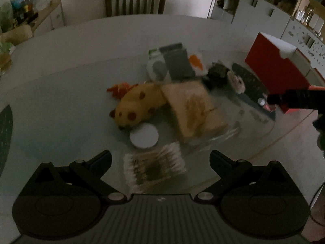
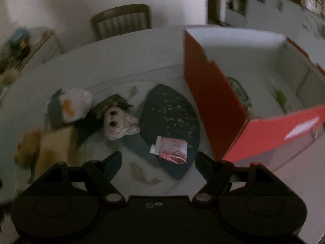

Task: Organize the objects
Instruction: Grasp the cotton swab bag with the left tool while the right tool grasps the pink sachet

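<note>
My left gripper (image 1: pixel 160 158) is open and empty above a clear pack of cotton swabs (image 1: pixel 154 168) at the table's near edge. Beyond it lie a white round lid (image 1: pixel 144 135), a yellow spotted plush (image 1: pixel 140 105) and a tan box (image 1: pixel 191 109). My right gripper (image 2: pixel 158 158) is open and empty, just short of a pink sachet (image 2: pixel 170 147) lying on a dark placemat (image 2: pixel 172 122). An open red box (image 2: pixel 215 105) stands to its right, with a few items inside. The red box also shows in the left wrist view (image 1: pixel 274 65).
A pale doll head (image 2: pixel 117 124), a white bag with an orange mark (image 2: pixel 73 103), a grey pouch (image 1: pixel 178 63) and a white packet (image 1: pixel 156 69) lie mid-table. A wooden chair (image 1: pixel 135 2) stands behind the round table (image 1: pixel 61 81). Shelves line the right wall.
</note>
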{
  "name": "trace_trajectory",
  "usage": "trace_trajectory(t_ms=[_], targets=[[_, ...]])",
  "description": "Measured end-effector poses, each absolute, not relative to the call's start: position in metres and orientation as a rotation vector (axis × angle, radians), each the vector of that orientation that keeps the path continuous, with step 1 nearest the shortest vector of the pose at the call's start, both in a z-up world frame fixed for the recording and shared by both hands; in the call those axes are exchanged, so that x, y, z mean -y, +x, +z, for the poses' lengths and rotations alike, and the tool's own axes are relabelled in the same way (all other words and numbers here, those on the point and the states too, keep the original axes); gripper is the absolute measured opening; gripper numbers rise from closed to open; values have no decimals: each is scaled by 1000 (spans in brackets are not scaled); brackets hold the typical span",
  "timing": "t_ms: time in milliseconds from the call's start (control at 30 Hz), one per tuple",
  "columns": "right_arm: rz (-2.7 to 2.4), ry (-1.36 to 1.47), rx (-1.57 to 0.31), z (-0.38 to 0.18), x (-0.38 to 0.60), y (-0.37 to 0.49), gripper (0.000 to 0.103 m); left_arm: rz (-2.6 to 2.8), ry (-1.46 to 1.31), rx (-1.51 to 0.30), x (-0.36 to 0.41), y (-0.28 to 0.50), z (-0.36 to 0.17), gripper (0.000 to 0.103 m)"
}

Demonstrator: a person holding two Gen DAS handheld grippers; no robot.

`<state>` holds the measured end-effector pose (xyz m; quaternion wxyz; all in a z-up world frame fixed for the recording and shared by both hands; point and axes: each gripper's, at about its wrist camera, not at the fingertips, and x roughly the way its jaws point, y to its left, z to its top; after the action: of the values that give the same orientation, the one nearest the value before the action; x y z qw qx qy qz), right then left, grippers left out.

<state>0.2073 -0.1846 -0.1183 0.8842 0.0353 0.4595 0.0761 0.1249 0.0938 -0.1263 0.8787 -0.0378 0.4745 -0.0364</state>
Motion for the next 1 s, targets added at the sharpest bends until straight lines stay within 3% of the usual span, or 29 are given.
trace_trajectory(t_ms=[433, 667, 800, 900, 1000], targets=[[-11, 111, -1012, -145, 179, 233, 73, -42, -72, -1055, -98, 129, -149, 103], [-11, 74, -1029, -149, 178, 235, 63, -22, -72, -1088, -97, 134, -159, 103], [-6, 50, -1024, -148, 176, 236, 50, -27, -75, -1093, -95, 134, -159, 102], [12, 29, -1021, -148, 174, 234, 50, -12, -62, -1084, -94, 131, -158, 96], [31, -3, -1021, -148, 172, 231, 50, -9, -56, -1071, -90, 132, -156, 83]])
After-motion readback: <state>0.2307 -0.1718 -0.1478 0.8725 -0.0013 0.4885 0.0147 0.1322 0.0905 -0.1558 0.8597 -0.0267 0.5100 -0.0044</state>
